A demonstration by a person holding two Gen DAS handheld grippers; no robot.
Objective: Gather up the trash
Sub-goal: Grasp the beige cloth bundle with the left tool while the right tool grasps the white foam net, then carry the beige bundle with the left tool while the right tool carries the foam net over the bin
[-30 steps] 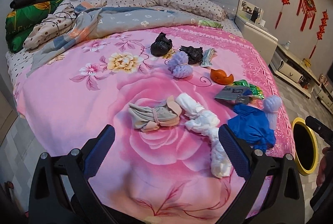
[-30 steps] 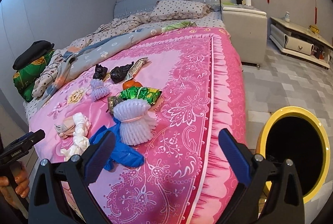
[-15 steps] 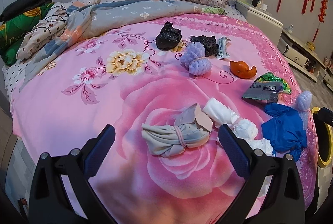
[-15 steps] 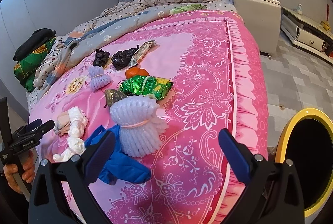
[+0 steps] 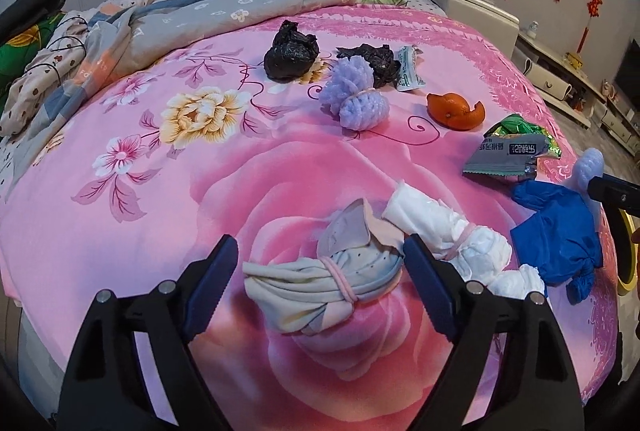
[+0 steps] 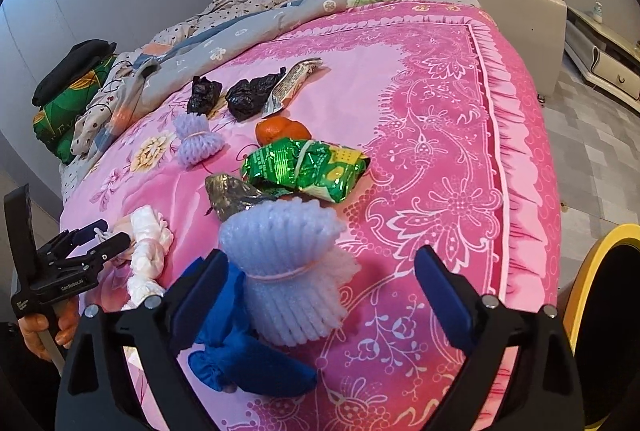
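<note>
1. Left wrist view: the left gripper [image 5: 320, 281] has its fingers apart, just closing around the grey-and-beige banded cloth bundle [image 5: 320, 281] on the pink floral bedspread [image 5: 160, 191], untouched; white tissue roll [image 5: 448, 231] at three o'clock.
2. Right wrist view: the right gripper [image 6: 320, 283], fingers apart and just narrowing, frames the lavender foam-net bundle [image 6: 288, 263]; blue crumpled bag [image 6: 236, 355] at seven o'clock, yellow-rimmed bin [image 6: 588, 271] at three.

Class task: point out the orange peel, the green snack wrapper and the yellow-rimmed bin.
orange peel [image 5: 454, 109], left wrist view, outer skin.
green snack wrapper [image 6: 306, 167], right wrist view, middle.
yellow-rimmed bin [image 6: 588, 265], right wrist view, rim.
</note>
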